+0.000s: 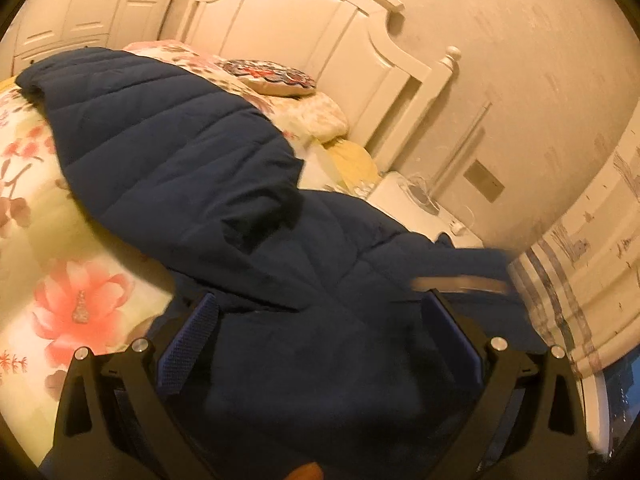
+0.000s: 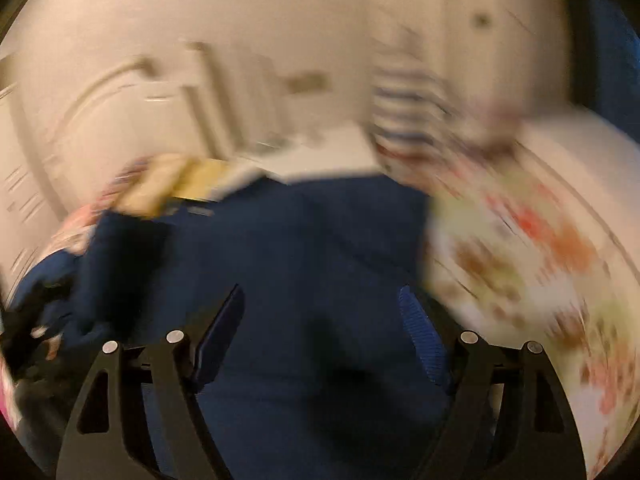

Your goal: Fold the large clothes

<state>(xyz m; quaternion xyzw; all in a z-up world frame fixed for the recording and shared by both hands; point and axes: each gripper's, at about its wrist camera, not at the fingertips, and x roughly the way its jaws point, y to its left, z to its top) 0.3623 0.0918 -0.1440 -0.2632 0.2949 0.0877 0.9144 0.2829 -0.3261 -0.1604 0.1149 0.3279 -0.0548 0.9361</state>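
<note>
the puffy navy quilted coat on the bed looks bulky, soft and slippery: left claw and right claw, both wide, should pinch hems.

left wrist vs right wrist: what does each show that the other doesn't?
Left wrist only: sharp detail, namely the quilted stitching on the navy jacket, a patterned cushion by the headboard, wardrobe doors, and the pink flower print on the bedspread.

Right wrist only: a heavily motion-blurred frame with a dark object at the far left edge that I cannot identify.

Both: jacket fabric between the open fingers of the left gripper and right gripper, floral bedding, a white nightstand and a striped curtain.
</note>
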